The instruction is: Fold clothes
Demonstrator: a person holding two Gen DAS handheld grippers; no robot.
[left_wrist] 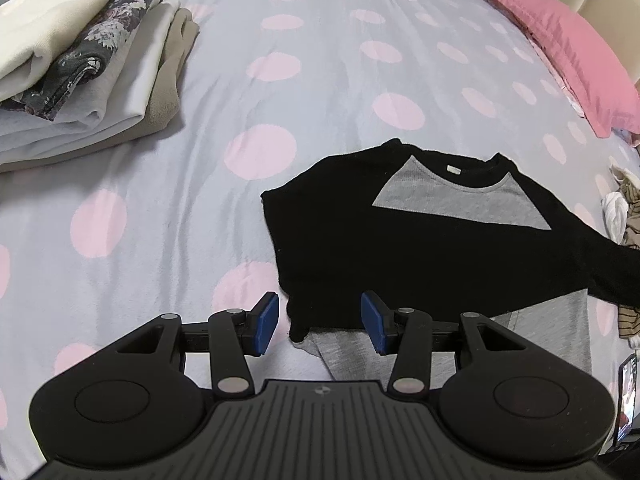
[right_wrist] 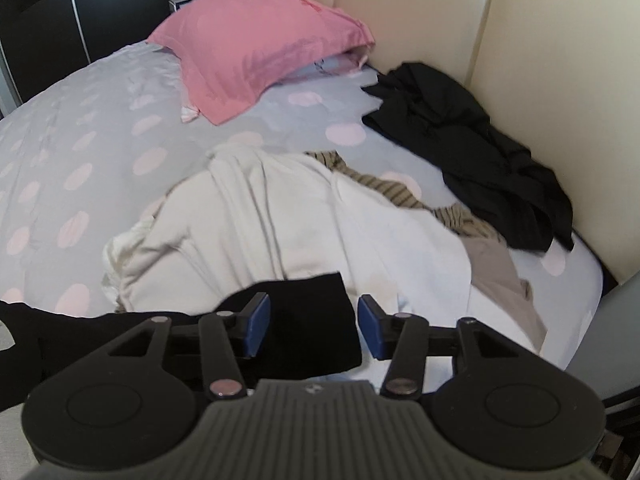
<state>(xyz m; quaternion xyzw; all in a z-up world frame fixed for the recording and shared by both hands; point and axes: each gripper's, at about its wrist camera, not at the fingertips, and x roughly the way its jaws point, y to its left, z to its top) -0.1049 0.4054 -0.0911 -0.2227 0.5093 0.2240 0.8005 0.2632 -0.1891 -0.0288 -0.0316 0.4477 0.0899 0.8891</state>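
A black and grey raglan shirt (left_wrist: pixel 420 248) lies flat on the dotted bedspread (left_wrist: pixel 320 80), one black sleeve folded across its body. My left gripper (left_wrist: pixel 320 304) hovers open over the shirt's lower left corner, where the folded sleeve's cuff (left_wrist: pixel 298 330) lies between the blue pads without touching them. In the right wrist view the other black sleeve (right_wrist: pixel 312 320) stretches over a white garment. My right gripper (right_wrist: pixel 313 304) stands open around its end, and the pads do not press on it.
A stack of folded clothes (left_wrist: pixel 80 72) sits at the far left of the bed. A pink pillow (right_wrist: pixel 260 40) lies at the head. Unfolded white (right_wrist: pixel 280 220), striped (right_wrist: pixel 384 188) and black (right_wrist: pixel 480 160) garments lie by the cream headboard (right_wrist: pixel 560 60).
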